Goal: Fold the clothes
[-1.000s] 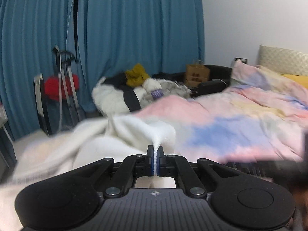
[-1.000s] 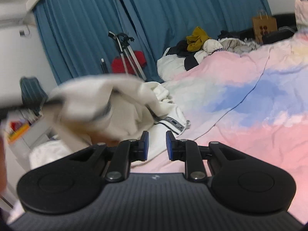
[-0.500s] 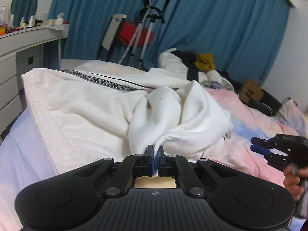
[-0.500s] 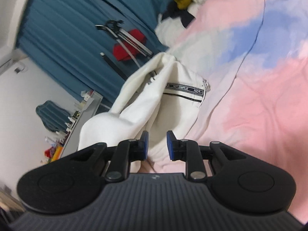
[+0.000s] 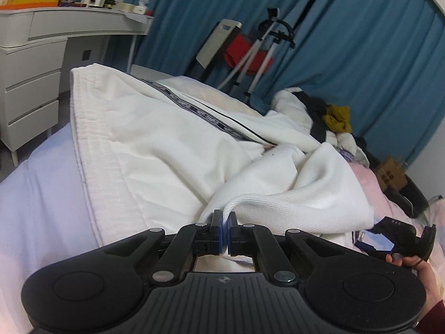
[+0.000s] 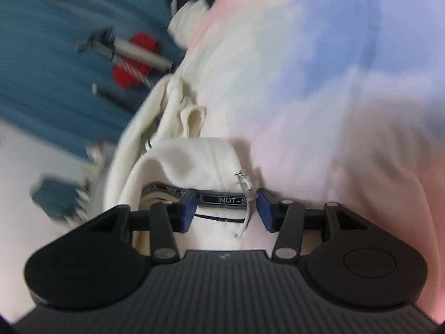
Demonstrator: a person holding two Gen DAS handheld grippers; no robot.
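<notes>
Our left gripper (image 5: 224, 229) has its fingers (image 5: 216, 226) pressed together. Our right gripper (image 6: 226, 210) has its fingers (image 6: 189, 208) spread wide apart, touching nothing.

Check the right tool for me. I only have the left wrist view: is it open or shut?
Observer: Open. In the right wrist view the right tool has its jaws wide apart, clamping nothing.
Operator: What's between them?
Observer: The black lettered band of the white garment runs straight across the gap.
Operator: Any hardware near the pads?
Observer: What looks like a zipper pull sits just inside the right-hand pad. That view is motion-blurred, so I can't tell if they touch.
</notes>
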